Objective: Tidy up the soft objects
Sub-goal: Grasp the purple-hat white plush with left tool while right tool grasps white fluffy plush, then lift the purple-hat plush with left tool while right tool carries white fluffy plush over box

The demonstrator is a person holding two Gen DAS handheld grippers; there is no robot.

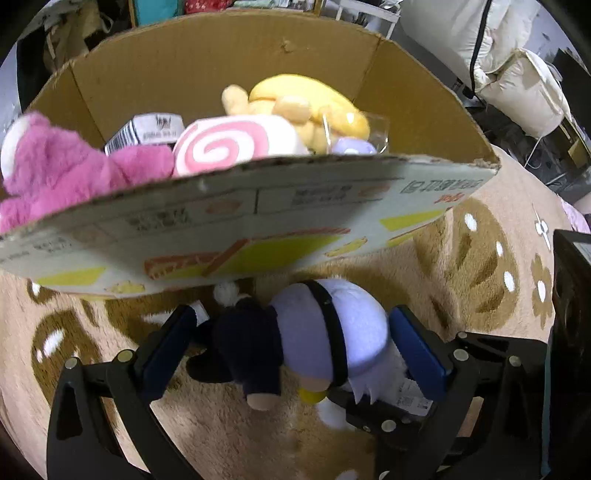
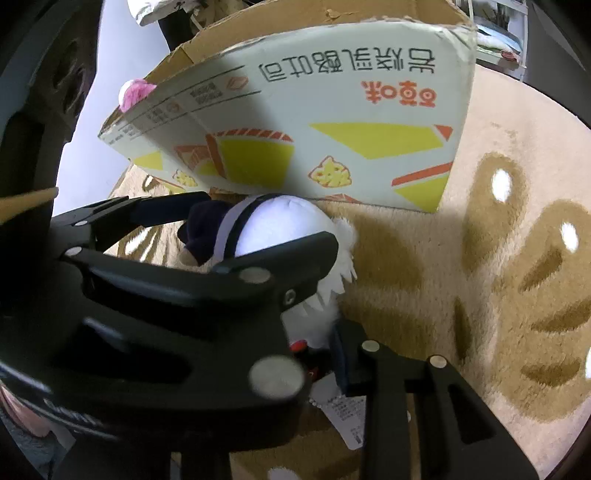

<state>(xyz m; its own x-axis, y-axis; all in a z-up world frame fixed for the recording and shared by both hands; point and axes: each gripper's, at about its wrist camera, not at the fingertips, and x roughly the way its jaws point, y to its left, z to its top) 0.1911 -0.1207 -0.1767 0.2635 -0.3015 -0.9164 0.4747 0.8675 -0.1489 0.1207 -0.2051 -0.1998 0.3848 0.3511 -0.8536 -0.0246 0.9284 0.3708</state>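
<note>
Doll (image 1: 332,332) on rug (image 1: 480,277) beside box (image 1: 258,229): light, squashy, best gripped mid-body; left gripper (image 1: 291,350) spread around it, right gripper (image 2: 325,354) clenching its tagged end.

A lived-in room of a home, seen at floor level. A plush beige rug (image 1: 480,266) patterned with brown leaf and flower shapes covers the floor, and an open cardboard box (image 1: 229,59) printed with food-brand graphics stands on it, stuffed toys (image 1: 55,166) piled inside. Behind, cream-coloured padded bedding or coats (image 1: 517,85) lie heaped, with a white wire rack (image 1: 369,14) and cluttered shelves along the far wall.
</note>
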